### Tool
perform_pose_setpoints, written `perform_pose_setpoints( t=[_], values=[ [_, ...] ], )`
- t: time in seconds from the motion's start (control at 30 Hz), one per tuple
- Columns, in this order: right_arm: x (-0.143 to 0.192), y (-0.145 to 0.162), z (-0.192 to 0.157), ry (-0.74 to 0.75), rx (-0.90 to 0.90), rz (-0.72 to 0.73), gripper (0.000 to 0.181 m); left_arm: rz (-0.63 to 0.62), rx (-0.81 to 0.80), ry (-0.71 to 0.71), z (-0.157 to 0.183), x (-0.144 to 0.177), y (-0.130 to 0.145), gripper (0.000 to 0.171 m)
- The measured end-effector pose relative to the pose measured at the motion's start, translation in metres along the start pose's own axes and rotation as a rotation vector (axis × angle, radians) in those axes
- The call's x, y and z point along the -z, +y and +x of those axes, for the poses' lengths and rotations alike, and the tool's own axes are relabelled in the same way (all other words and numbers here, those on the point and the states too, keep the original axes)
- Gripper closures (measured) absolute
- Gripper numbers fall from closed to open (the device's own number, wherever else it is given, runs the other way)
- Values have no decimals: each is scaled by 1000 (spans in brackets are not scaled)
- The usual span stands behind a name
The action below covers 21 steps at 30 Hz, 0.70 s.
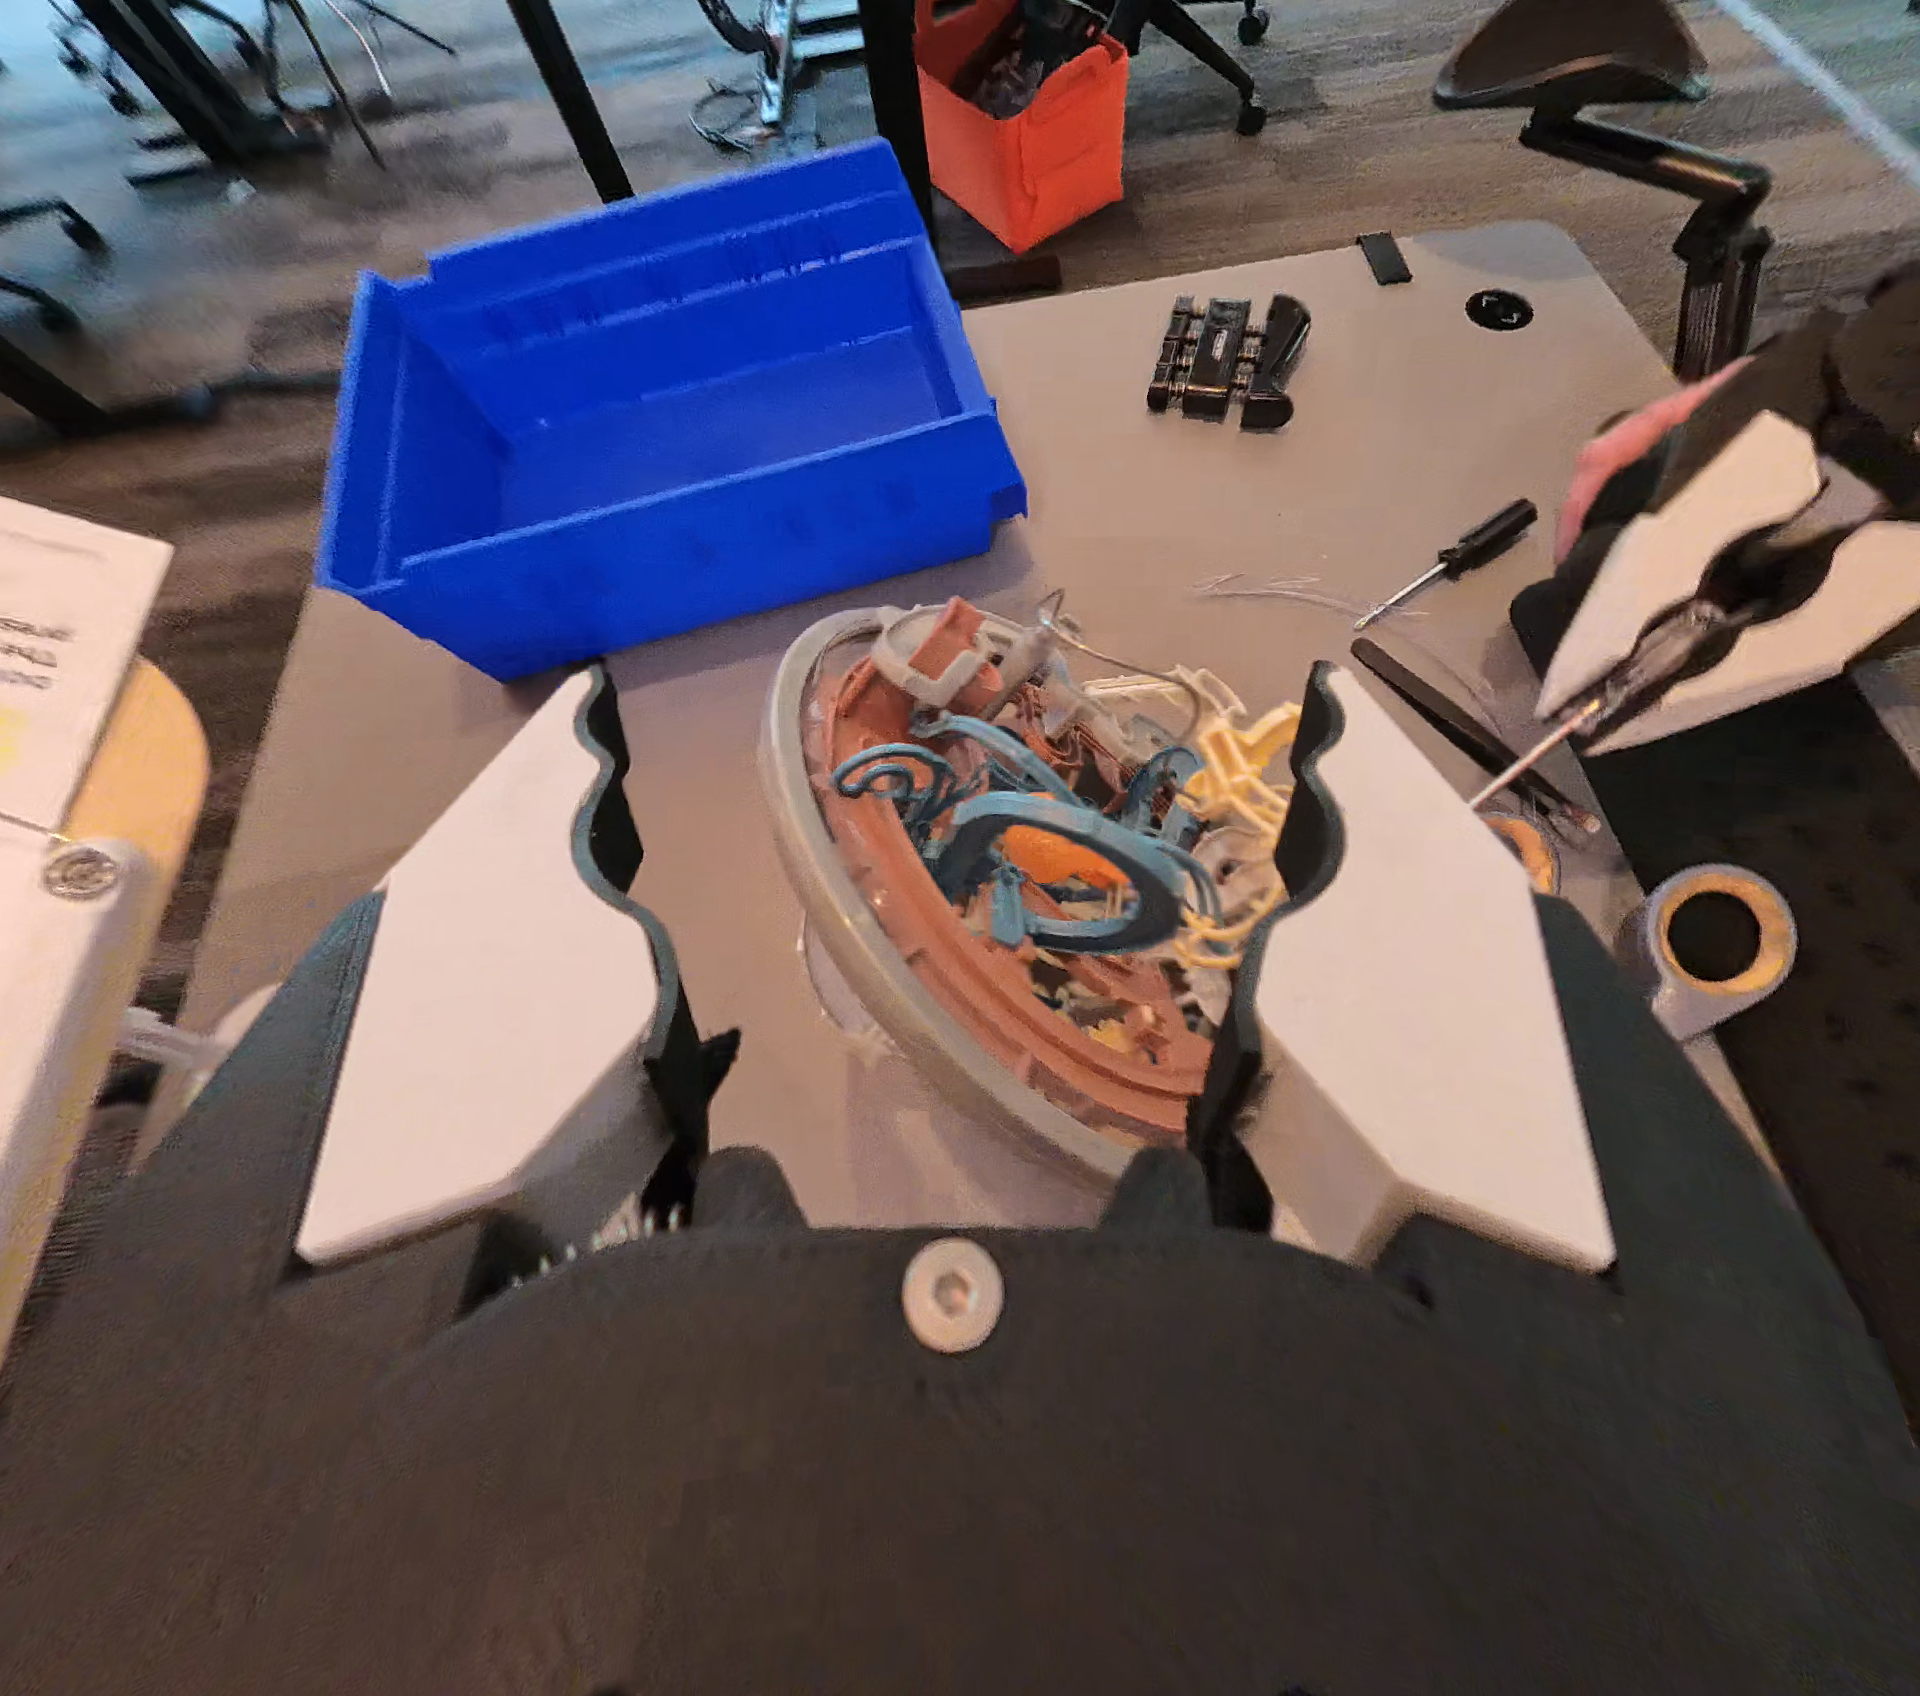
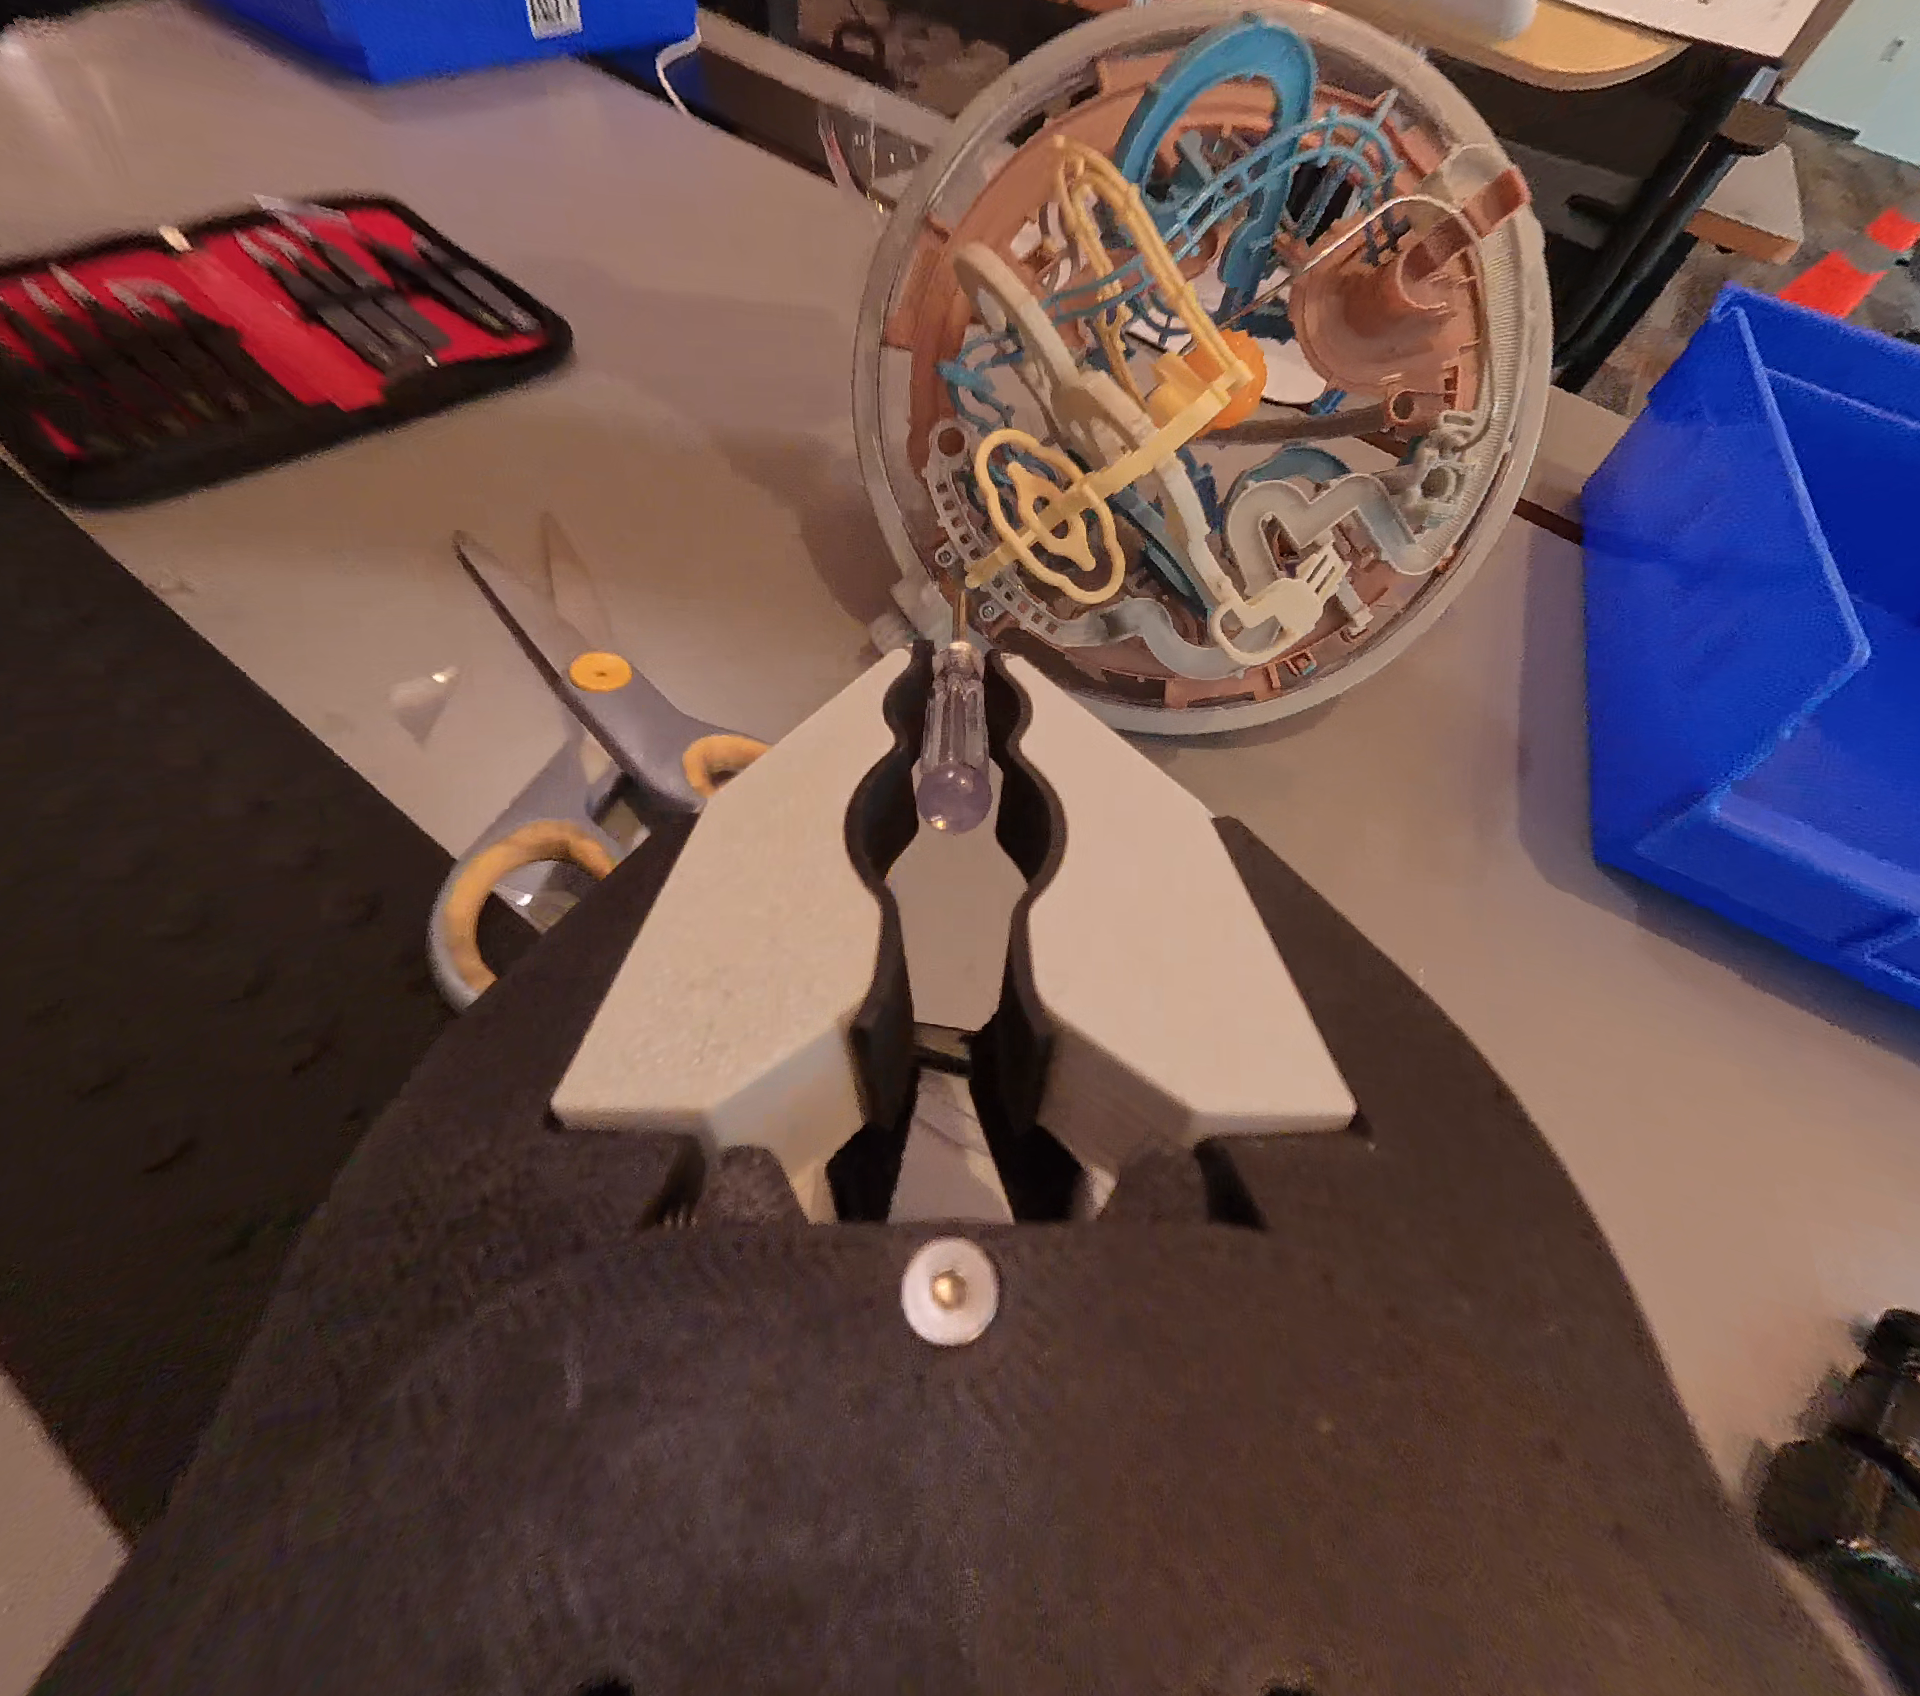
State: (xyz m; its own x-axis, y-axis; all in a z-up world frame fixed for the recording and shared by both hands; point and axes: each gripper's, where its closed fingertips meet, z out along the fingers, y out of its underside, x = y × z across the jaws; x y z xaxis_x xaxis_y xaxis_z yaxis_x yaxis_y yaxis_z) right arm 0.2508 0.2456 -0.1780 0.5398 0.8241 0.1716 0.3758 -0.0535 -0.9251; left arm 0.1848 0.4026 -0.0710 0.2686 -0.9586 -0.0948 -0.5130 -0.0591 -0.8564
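Right tool clamps clear-handled screwdriver beside round plastic maze-dome.

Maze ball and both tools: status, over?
Left tool open, straddling the half maze ball. Right tool shut on a clear-handled screwdriver, tip at the ball's rim. Blue bin behind; scissors beside.

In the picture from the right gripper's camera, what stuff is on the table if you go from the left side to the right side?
Red tool case → scissors → clear-handled screwdriver, clamped in the right gripper → maze ball half → blue bin.
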Motion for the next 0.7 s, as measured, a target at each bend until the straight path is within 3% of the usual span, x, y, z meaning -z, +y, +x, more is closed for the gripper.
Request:
perform_pose_setpoints(
  t=[0.17,0.4,0.7],
  values=[
    [-24,11,-1,8,33,-63,174,-22,182,178,-5,-27,4,49],
    [-44,20,6,14,7,-100,174,-195,171,252,-2,-58,41,56],
    [-49,28,12,29,2,-136,174,-200,148,286,7,-62,47,52]
  ],
)
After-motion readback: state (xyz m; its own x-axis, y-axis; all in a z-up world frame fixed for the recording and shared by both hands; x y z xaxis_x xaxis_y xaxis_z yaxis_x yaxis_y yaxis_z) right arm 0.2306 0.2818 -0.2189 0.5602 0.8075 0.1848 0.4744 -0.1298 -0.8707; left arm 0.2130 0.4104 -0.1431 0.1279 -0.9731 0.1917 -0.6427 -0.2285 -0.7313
